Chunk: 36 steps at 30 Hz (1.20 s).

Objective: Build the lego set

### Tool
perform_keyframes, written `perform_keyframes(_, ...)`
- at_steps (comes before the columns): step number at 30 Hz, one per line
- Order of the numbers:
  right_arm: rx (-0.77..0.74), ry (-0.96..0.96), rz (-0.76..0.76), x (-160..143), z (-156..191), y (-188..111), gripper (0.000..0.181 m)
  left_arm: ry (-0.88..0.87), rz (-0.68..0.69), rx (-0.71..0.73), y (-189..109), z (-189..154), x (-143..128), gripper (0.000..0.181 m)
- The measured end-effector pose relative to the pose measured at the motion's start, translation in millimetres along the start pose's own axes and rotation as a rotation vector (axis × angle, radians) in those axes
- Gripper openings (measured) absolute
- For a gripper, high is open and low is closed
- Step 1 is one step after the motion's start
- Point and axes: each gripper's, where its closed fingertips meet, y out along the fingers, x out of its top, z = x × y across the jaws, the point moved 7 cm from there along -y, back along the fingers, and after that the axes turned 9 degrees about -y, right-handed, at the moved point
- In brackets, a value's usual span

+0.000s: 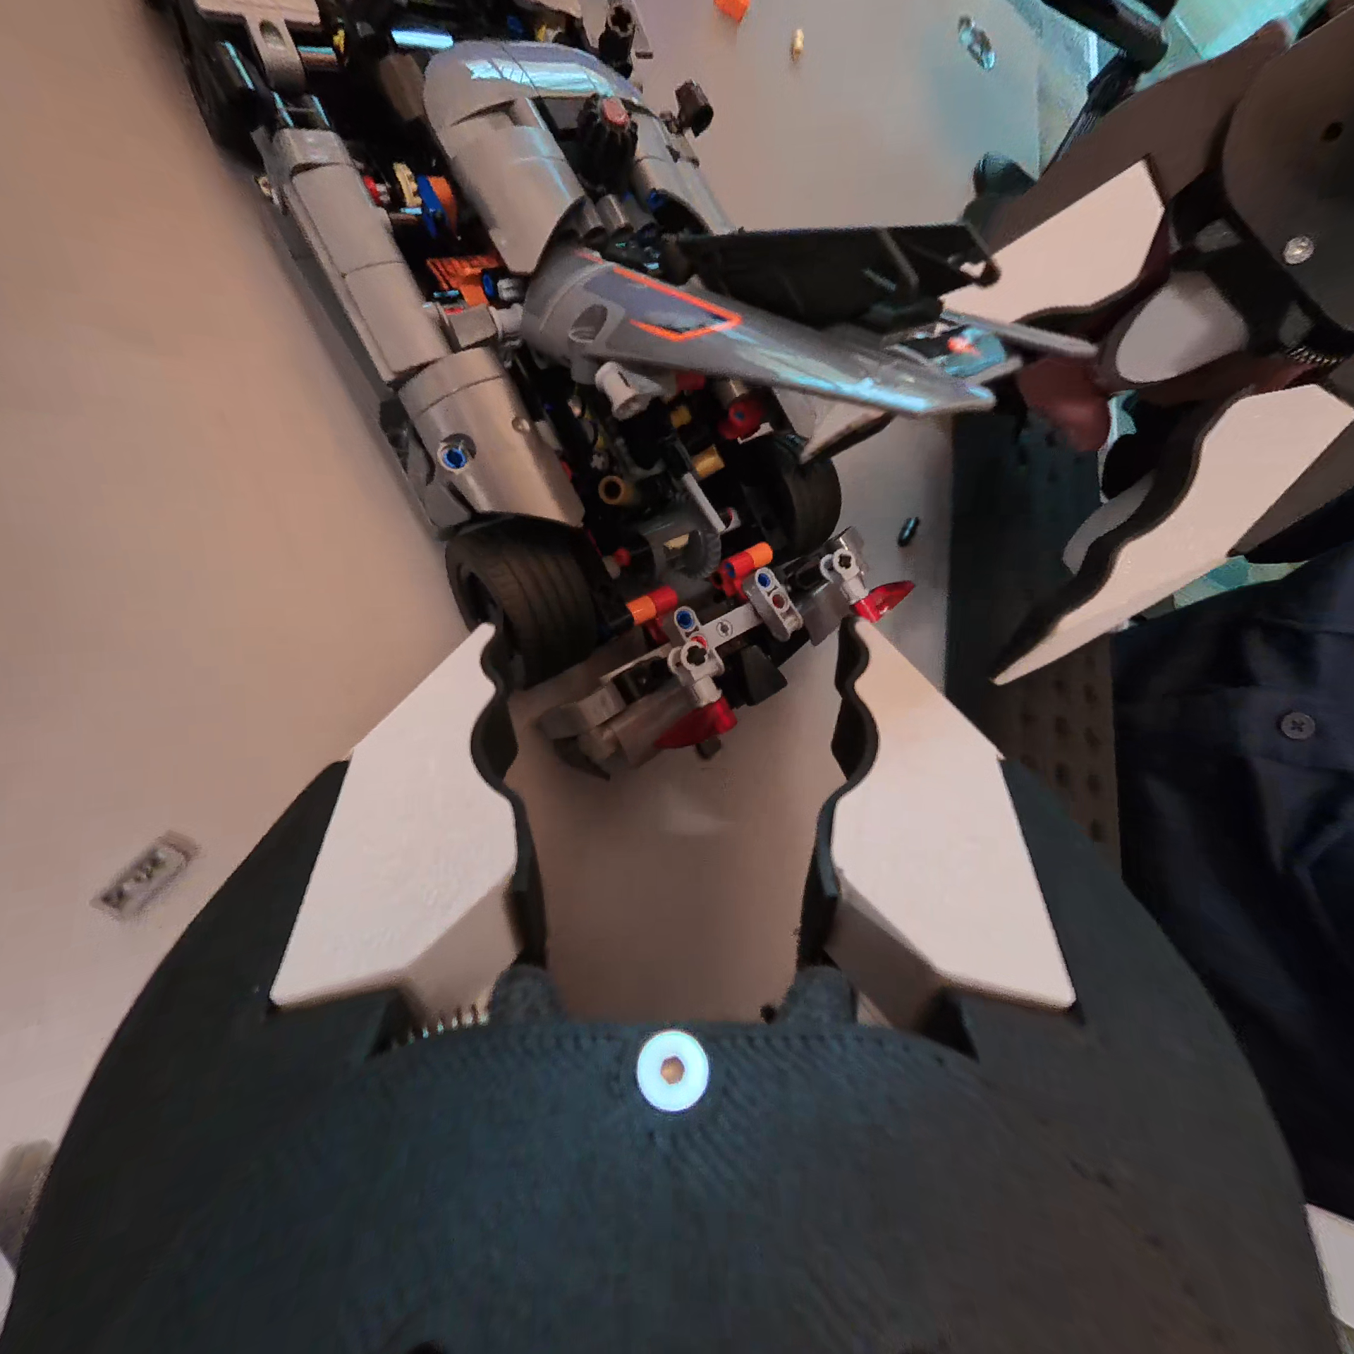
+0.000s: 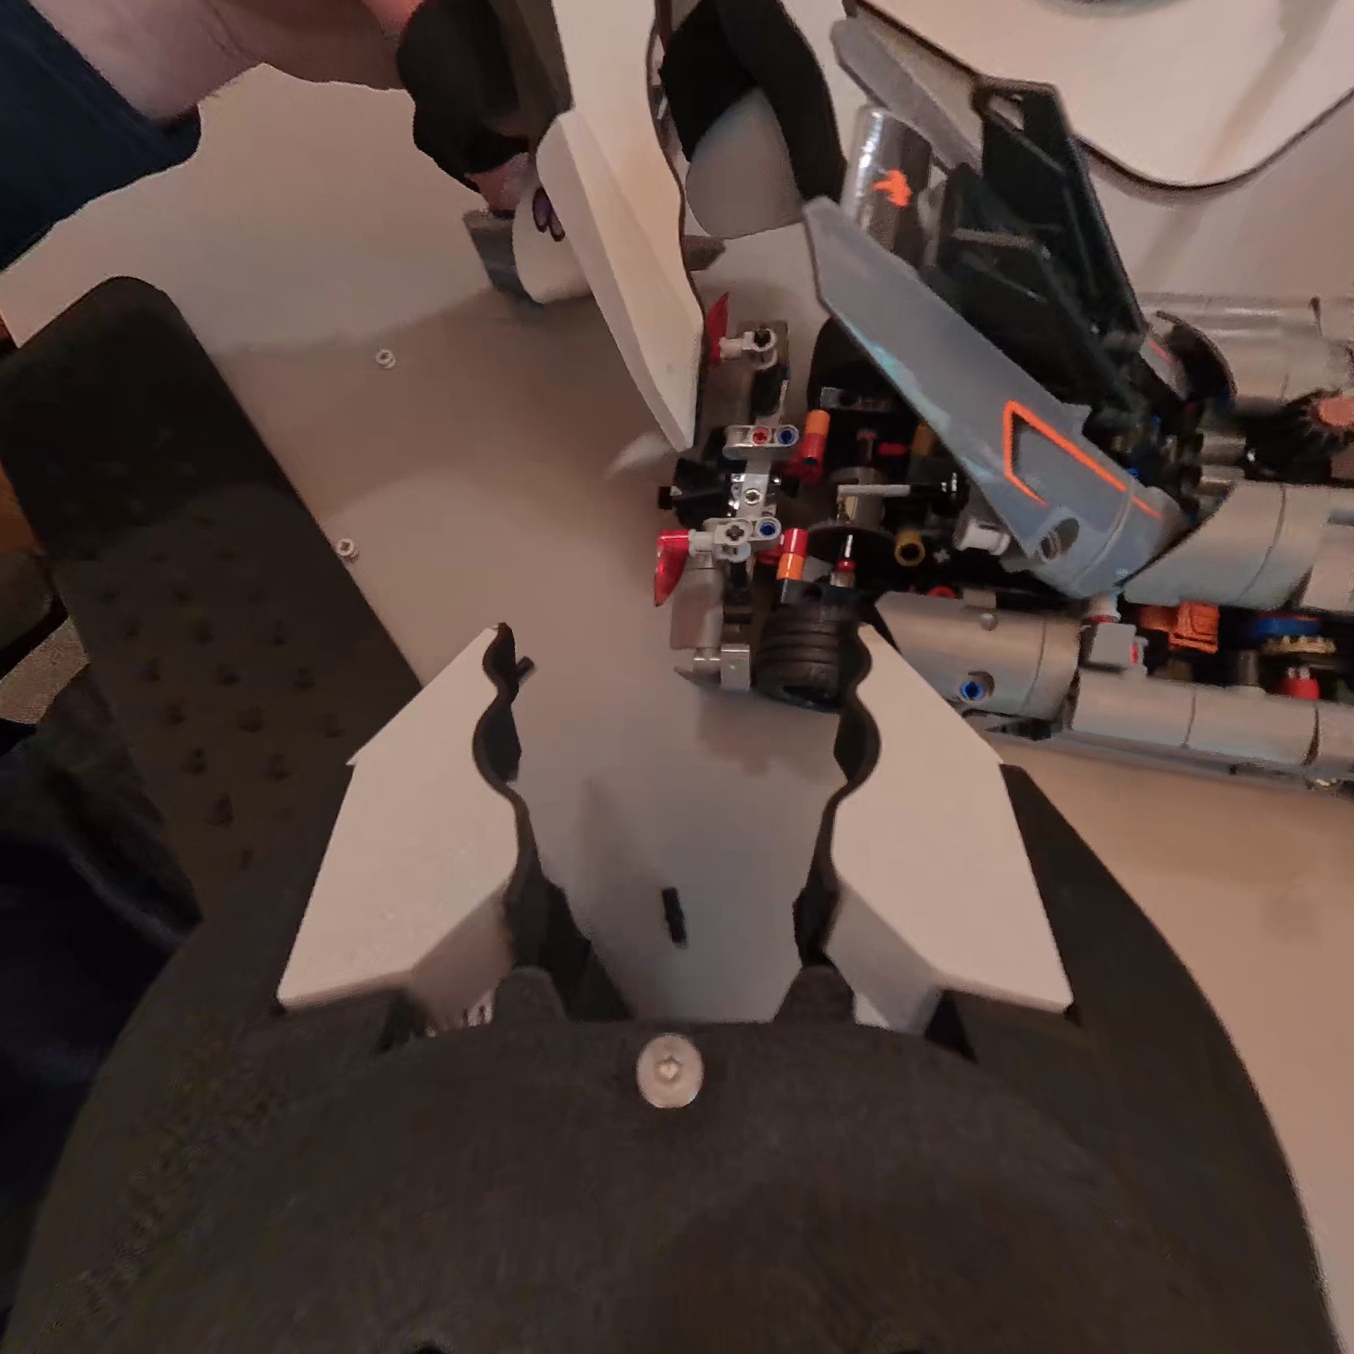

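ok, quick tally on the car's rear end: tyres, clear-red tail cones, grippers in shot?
tyres: 2
clear-red tail cones: 2
grippers: 2, the left gripper and the right gripper, both open
Total: 6

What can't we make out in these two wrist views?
- Car model: front end cut off by the top edge in the left wrist view, by the right edge in the right wrist view.
- Left tool: the near fingertip hides part of the car's rear in the right wrist view.
- Loose parts at the top of the left wrist view: too small to identify.
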Motion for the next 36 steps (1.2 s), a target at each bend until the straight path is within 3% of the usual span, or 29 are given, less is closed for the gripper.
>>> perform_keyframes(5, 0.005, -0.012, -0.061, -1, -1, -24, 0.091, -0.017, -0.028, 0.05, -12, -4, -20, 0.085)
perform_keyframes(8, -0.077, 0.05, -0.145, -11, -44, -60, 0.092, -0.008, -0.127, 0.072, -28, -16, -24, 0.085)
perform_keyframes(12, -0.146, 0.217, -0.261, -28, -127, -92, 0.086, -0.042, -0.176, 0.192, -35, -29, -32, 0.088)
perform_keyframes(15, -0.036, 0.329, -0.308, -36, -173, -85, 0.089, -0.163, -0.17, 0.17, -29, -41, -38, 0.104)
perform_keyframes(19, -0.031, 0.328, -0.221, -50, -212, -58, 0.101, -0.274, -0.209, 0.067, -18, -59, -42, 0.108)
perform_keyframes(22, 0.076, 0.362, -0.27, -45, -216, -51, 0.094, -0.334, -0.226, 0.015, -6, -64, -41, 0.11)
perform_keyframes(27, 0.129, 0.346, -0.2, -45, -216, -40, 0.098, -0.434, -0.284, -0.027, 11, -63, -43, 0.113)
perform_keyframes(36, 0.224, 0.327, -0.159, -46, -201, -35, 0.092, -0.523, -0.437, -0.117, 10, -60, -51, 0.107)
